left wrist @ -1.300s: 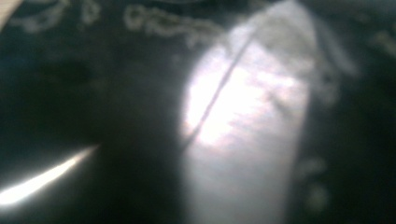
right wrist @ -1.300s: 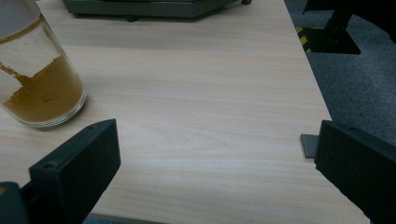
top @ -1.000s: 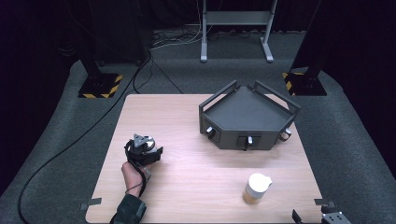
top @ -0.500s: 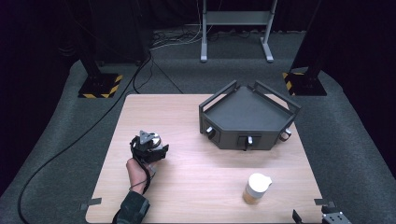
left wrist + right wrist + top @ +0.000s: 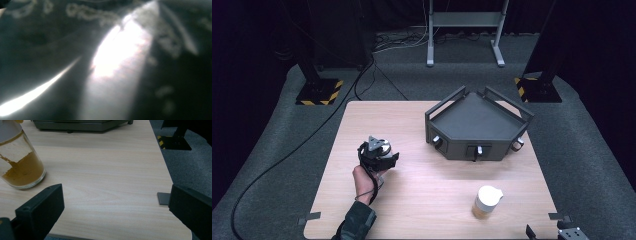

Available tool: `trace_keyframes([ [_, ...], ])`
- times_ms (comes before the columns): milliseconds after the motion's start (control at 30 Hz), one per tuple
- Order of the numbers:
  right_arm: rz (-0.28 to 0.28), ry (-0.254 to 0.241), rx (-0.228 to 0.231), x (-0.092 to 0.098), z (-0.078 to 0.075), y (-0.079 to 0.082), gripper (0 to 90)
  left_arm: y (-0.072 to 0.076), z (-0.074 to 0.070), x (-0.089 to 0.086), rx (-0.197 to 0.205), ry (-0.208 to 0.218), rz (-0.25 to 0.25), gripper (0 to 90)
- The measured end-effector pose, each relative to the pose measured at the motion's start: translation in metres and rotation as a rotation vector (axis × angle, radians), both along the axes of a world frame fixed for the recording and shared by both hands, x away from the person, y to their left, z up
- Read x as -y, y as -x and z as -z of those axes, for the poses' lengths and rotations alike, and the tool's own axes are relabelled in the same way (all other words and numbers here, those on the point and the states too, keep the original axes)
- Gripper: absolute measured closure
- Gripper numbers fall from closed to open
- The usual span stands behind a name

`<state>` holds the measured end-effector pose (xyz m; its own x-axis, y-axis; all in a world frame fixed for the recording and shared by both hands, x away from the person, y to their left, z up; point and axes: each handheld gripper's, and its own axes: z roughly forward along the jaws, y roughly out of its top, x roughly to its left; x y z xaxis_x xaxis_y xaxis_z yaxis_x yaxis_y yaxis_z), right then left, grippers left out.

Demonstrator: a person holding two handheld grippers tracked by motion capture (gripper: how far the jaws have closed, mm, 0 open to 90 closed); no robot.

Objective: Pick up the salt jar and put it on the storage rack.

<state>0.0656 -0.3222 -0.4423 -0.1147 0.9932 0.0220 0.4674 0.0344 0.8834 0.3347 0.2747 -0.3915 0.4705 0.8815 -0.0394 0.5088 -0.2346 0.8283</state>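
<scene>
**Jar untouched, left gripper carried closed**

The glass jar [image 5: 486,202] of amber stuff stood on the tabletop [image 5: 432,200] at your right, nothing yet done to it. Your right gripper [image 5: 115,207] sat just beside it, jaws wide apart and empty. Your left gripper [image 5: 377,153], jaws together, was well apart from it, left of the dark tray [image 5: 477,125]
</scene>
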Motion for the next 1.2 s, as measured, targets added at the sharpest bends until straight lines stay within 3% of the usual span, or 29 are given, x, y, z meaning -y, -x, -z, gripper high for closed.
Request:
trace_keyframes([
  [1200,0.016,-0.012,0.004,0.005,0.000,0.003,0.0,-0.026,-0.023,0.043,-0.002,-0.022,0.126,32.1],
])
